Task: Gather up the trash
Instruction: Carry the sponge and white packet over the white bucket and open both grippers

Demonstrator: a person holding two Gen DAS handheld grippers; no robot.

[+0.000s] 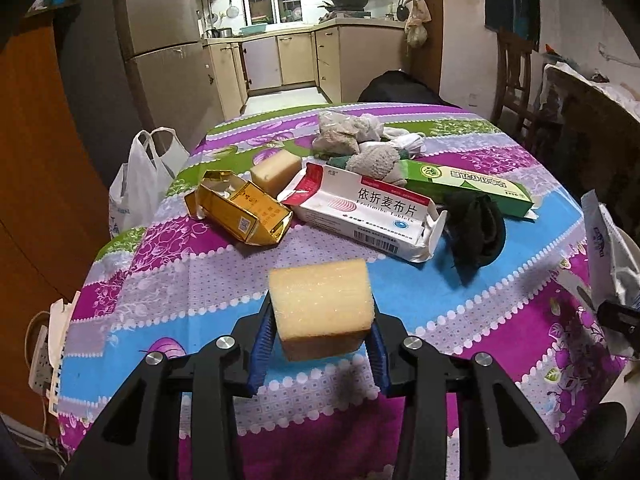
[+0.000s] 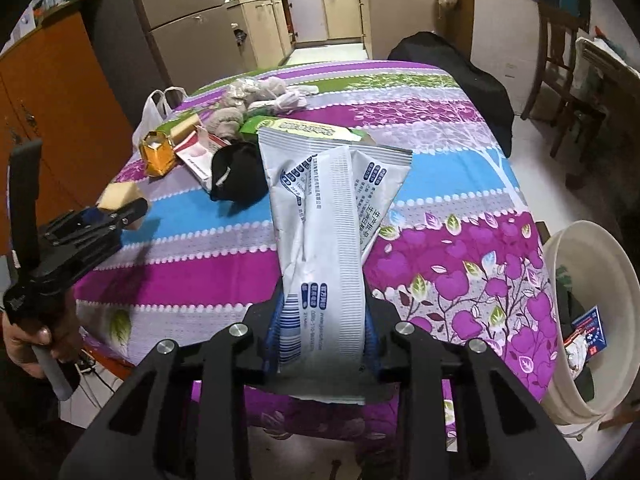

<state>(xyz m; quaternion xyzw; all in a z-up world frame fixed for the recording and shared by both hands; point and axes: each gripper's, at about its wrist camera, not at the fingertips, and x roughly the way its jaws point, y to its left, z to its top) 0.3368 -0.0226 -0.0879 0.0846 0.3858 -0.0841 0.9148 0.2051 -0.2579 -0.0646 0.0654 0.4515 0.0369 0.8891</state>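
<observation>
At the bottom centre of the left wrist view, the left gripper (image 1: 322, 330) clamps a pale yellow foam block (image 1: 320, 306) between its blue-padded fingers (image 1: 262, 348), the jaws spread only as wide as the block and pressed against both its sides, holding it clear above the floral tablecloth (image 1: 160, 280). Beyond it, across the middle of the frame, lie a gold carton (image 1: 240, 212), a second foam block (image 1: 275, 171), an opened red-and-white tablet box (image 1: 368, 216), a crumpled black cloth (image 1: 476, 232), a long green box (image 1: 468, 186) and a heap of grey and white rags (image 1: 360, 140). A white plastic bag (image 1: 140, 180) hangs at the table's left edge. At the bottom centre of the right wrist view, the right gripper (image 2: 324, 340) is closed on the lower end of a white and blue printed wrapper (image 2: 328, 220), which stands up through the centre of the frame and fans wider toward its top. A cream bucket (image 2: 560, 256) sits at the lower right of that frame beside the table, with scraps of packaging (image 2: 586, 336) inside it. At the left edge of the same view, the left gripper (image 2: 120, 210) appears with its foam block (image 2: 118, 196), the person's hand (image 2: 28, 340) wrapped around its handle.
</observation>
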